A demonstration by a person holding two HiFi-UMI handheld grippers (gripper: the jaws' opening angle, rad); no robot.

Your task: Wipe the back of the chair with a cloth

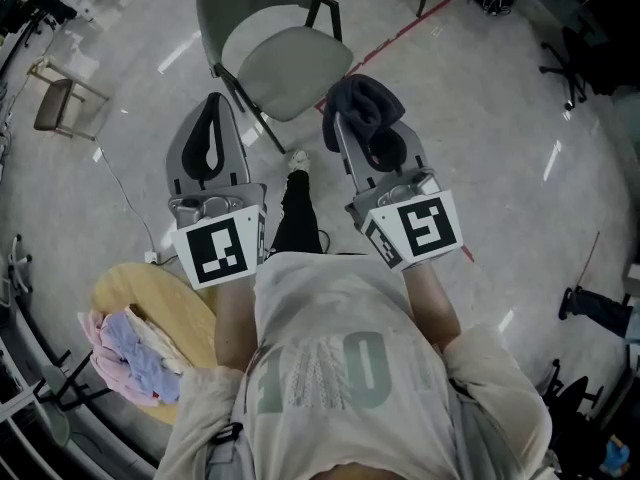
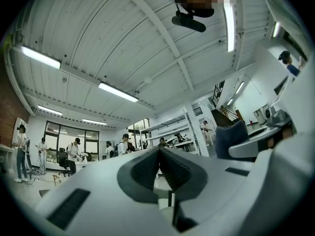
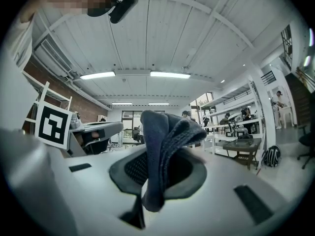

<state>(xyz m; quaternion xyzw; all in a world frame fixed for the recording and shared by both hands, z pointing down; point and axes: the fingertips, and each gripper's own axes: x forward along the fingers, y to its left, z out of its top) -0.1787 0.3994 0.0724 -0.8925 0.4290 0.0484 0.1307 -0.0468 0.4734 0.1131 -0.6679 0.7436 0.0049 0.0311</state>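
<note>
Near chair (image 1: 285,68), right hand-held gripper (image 1: 372,133) pinches dark cloth (image 1: 360,98); left hand-held gripper (image 1: 212,118) pressed together, empty. Risk: cloth pulls free w/ drag on backrest (image 1: 215,13).

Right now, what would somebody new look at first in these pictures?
Probably the dark cloth bunched in the right gripper, sticking out past its tips. Just beyond it stands the pale chair on the grey floor. The left gripper is shut and holds nothing, and a heap of pastel cloths lies on a yellow round table at the lower left.
</note>
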